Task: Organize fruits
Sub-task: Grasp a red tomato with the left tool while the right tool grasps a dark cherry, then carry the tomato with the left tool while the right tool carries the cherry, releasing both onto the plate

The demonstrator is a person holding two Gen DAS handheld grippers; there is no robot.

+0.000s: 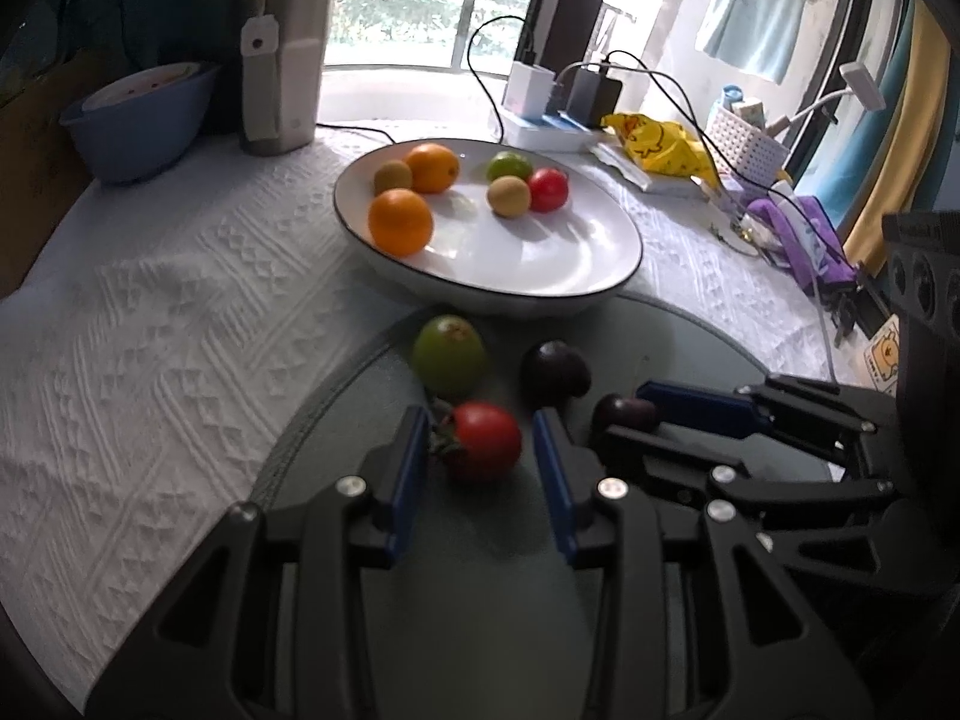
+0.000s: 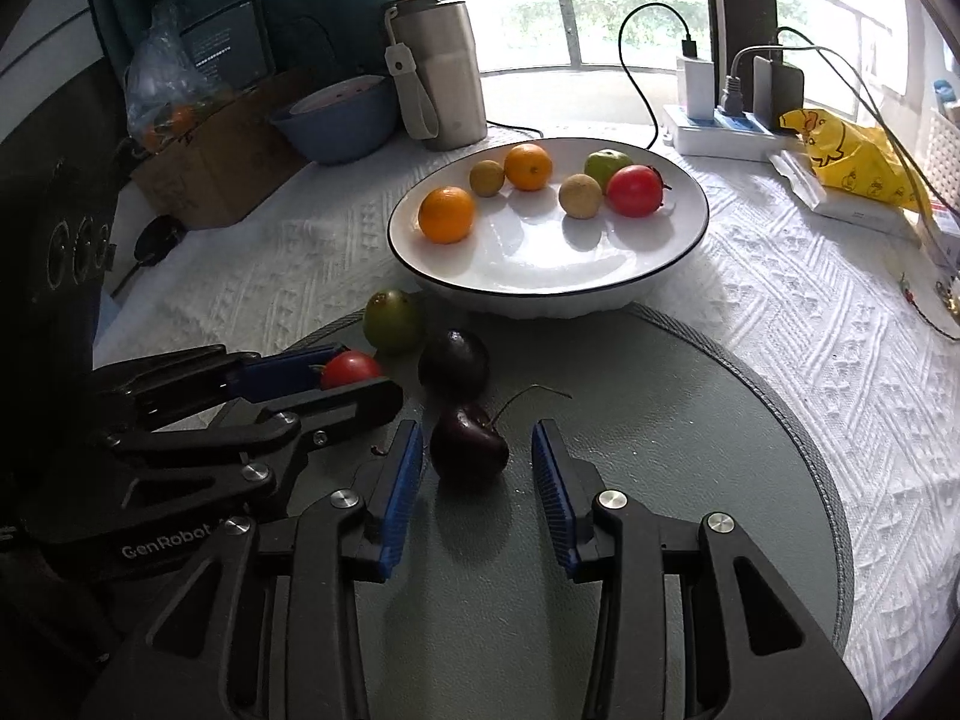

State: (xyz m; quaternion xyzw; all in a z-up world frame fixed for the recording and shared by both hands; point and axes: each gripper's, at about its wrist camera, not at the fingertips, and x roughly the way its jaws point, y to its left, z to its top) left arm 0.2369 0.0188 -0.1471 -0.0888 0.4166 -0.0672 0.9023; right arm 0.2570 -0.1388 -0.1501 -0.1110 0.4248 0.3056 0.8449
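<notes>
So we count ten fruits in total. Four sit loose on the round grey-green mat: one small red tomato with a green calyx, one green round fruit, and two dark purple plums, the nearer plum and the farther plum.

The other six are in the wide white plate with a thin dark rim, which stands on the white textured cloth covering the surface, just behind the mat. In there we see two oranges, two small tan-brown round fruits, one green fruit and one red tomato. The green one, the right-hand tan one and the red one are bunched together on the right side.

The left gripper has its blue-padded jaws open on either side of the loose tomato; the left pad looks to be at the calyx, the right pad apart from the fruit. The right gripper has its jaws open too, straddling the nearer plum, which sits closer to the left pad; there's a clear gap on the right. Both grippers are low over the mat, side by side.

Further back: one blue plastic bowl, one steel tumbler with a strap, a white power strip with chargers and a yellow duck-print bag.
</notes>
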